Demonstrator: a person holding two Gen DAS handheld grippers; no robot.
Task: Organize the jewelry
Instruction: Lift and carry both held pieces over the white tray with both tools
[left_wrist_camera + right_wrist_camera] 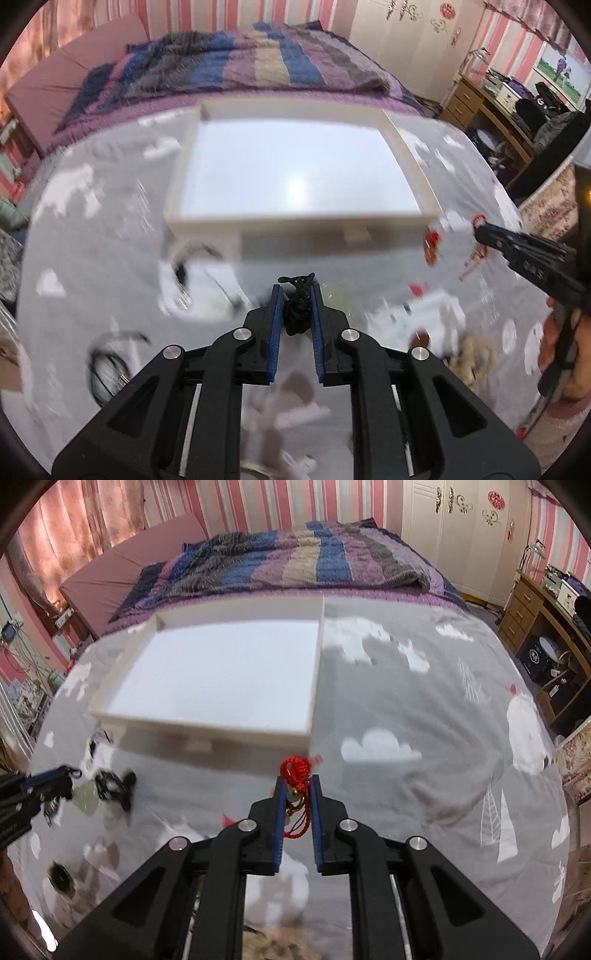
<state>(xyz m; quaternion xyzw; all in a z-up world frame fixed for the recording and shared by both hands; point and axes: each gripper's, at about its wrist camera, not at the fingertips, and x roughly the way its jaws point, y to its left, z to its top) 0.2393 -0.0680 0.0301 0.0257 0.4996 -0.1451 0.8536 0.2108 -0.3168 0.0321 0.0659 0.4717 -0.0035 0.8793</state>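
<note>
My left gripper [296, 290] is shut on a black knotted cord [295, 314], held above the grey sheet in front of the white tray [295, 219]. In the right wrist view the left gripper [72, 775] shows at the left edge, with the black cord [110, 782] and a pale green pendant [86, 797] dangling from it. My right gripper [298, 779] is shut on a red knotted cord [295, 770] with a small gold charm [293, 797] between the pads. In the left wrist view the right gripper [478, 226] sits at the tray's near right corner, red pieces [432, 243] hanging blurred below it.
The tray [199, 733] lies on a grey bed sheet [424, 709] printed with white bears and clouds. Several loose jewelry pieces lie on the sheet near me, among them black cord loops [107, 369]. A striped blanket [240, 62] is bunched behind. A wooden desk [535, 602] stands far right.
</note>
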